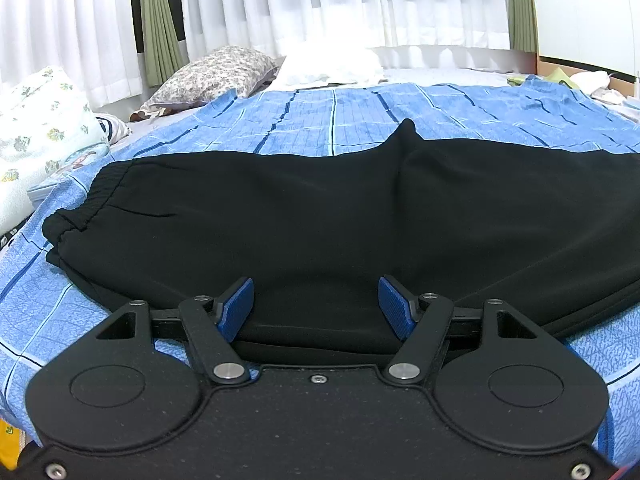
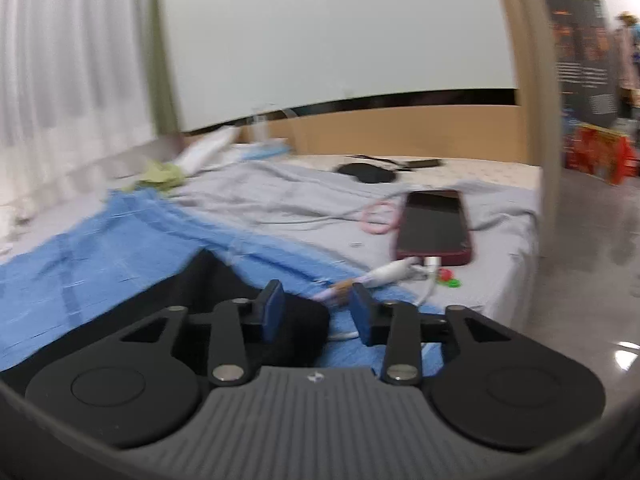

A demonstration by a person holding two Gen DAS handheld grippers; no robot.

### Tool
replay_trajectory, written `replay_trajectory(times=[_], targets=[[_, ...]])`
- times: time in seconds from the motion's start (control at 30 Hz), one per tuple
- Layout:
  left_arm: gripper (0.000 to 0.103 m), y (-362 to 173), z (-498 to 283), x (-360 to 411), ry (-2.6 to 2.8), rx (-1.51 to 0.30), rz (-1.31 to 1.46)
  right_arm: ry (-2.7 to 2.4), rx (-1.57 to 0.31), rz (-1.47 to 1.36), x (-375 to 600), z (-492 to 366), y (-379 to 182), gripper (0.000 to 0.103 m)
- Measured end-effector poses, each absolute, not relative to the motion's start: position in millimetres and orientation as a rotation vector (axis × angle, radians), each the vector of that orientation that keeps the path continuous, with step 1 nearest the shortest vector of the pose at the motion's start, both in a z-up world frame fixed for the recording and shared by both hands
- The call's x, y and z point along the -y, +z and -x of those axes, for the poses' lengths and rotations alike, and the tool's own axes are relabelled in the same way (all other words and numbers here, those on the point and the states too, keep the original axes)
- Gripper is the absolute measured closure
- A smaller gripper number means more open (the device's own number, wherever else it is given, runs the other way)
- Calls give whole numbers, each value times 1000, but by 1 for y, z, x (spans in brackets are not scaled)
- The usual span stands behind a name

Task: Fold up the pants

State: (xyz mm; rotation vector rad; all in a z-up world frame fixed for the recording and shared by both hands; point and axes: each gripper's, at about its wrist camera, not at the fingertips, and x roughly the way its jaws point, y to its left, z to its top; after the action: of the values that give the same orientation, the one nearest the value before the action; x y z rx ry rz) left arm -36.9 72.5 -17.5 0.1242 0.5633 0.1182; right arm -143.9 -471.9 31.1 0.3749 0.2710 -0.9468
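Observation:
Black pants (image 1: 304, 216) lie folded lengthwise on a blue checked blanket (image 1: 332, 116), with the elastic waistband at the left. My left gripper (image 1: 316, 304) is open, its blue pads either side of the near edge of the pants, holding nothing. In the right wrist view, which is blurred, the leg end of the pants (image 2: 208, 284) lies at the lower left on the blanket (image 2: 100, 248). My right gripper (image 2: 318, 312) is open and empty, just past the pants' end, over the blanket edge.
A floral pillow (image 1: 216, 76), white bedding (image 1: 36, 120) and curtains (image 1: 320, 4) lie beyond the blanket. By the right gripper are a dark red phone (image 2: 434, 226) with a white charging cable (image 2: 394, 270), a pink ring (image 2: 380, 218), a wooden headboard (image 2: 400, 128) and the bed's edge.

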Motion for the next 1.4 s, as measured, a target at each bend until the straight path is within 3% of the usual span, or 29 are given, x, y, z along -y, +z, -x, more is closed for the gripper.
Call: replay_trajectory(times=[0.17, 0.3, 0.33, 0.37, 0.43, 0.5, 0.57, 0.6, 0.77, 0.9, 1.1, 1.13, 1.17, 1.23, 1.3, 1.4], targets=[[36, -18, 37, -73, 121, -560, -120, -690, -267, -426, 436, 143, 28, 45], [36, -17, 37, -73, 120, -562, -116, -726, -365, -423, 427, 106, 17, 45], [36, -17, 37, -73, 119, -562, -116, -726, -385, -450, 427, 96, 14, 46], [36, -17, 37, -73, 118, -562, -115, -715, -403, -468, 423, 87, 12, 58], [36, -17, 37, -73, 119, -561, -116, -621, -446, -382, 401, 69, 14, 61], [36, -17, 37, -73, 119, -559, -114, -492, -478, -196, 367, 57, 18, 60], [36, -17, 37, -74, 118, -557, -113, -365, -493, -99, 343, 55, 20, 48], [36, -17, 37, -74, 118, -555, -113, -321, -495, -100, 338, 57, 20, 48], [36, -17, 38, -75, 114, -549, -111, -406, -484, -183, 350, 72, 16, 45], [36, -18, 39, -75, 113, -545, -112, -560, -443, -419, 390, 81, 12, 42], [36, -17, 39, -76, 114, -551, -113, -802, -331, -700, 460, 39, 20, 40], [36, -17, 38, -75, 115, -552, -115, -824, -336, -727, 470, 25, 21, 40], [36, -17, 38, -75, 116, -553, -115, -825, -353, -729, 475, 11, 23, 51], [36, -16, 38, -75, 116, -555, -113, -676, -404, -622, 462, -19, 33, 51], [36, -16, 39, -76, 116, -552, -113, -364, -439, -430, 424, -33, 46, 40], [36, -16, 39, -76, 115, -553, -114, -110, -434, -204, 368, -19, 54, 39]])
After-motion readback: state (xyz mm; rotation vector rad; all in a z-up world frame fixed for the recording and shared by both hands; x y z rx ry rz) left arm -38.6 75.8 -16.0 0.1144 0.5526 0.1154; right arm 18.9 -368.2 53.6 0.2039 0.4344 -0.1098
